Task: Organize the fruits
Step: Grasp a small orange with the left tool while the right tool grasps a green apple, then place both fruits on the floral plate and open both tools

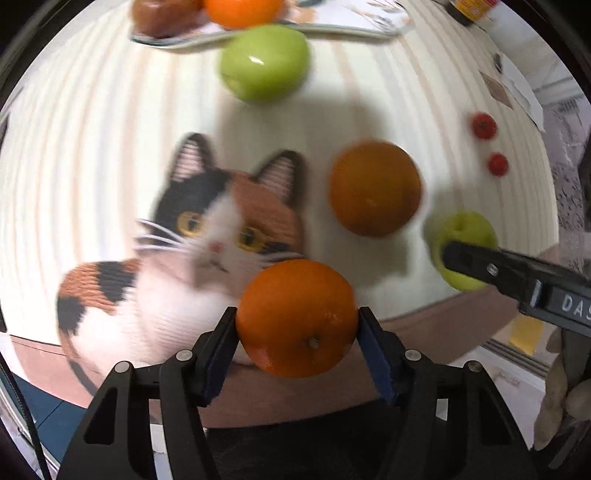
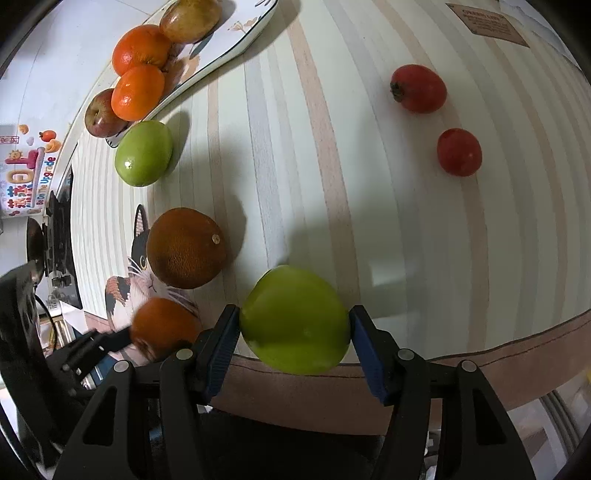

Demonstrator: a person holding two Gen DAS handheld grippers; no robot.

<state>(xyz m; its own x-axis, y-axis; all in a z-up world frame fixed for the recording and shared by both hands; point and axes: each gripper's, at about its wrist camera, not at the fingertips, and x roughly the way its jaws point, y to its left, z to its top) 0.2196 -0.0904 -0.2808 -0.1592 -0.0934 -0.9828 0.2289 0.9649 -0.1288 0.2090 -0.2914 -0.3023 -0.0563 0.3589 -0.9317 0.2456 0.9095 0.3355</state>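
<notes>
My left gripper (image 1: pixel 297 325) is shut on an orange (image 1: pixel 295 317) held over the table's near edge. My right gripper (image 2: pixel 293 325) is shut on a green apple (image 2: pixel 295 319), which also shows in the left wrist view (image 1: pixel 461 229). A darker orange (image 1: pixel 375 188) (image 2: pixel 186 247) lies on the striped cloth between them. Another green apple (image 1: pixel 264 61) (image 2: pixel 144 153) lies beside the fruit plate (image 2: pixel 236 40). The plate holds two oranges (image 2: pixel 138 92), a red apple (image 2: pixel 101 114) and a brownish fruit (image 2: pixel 190 18).
Two small red tomatoes (image 2: pixel 419 88) (image 2: pixel 460 151) lie on the cloth at the right. A cat picture (image 1: pixel 221 225) is printed on the cloth near the front edge. A brown label (image 2: pixel 485 22) lies at the far right.
</notes>
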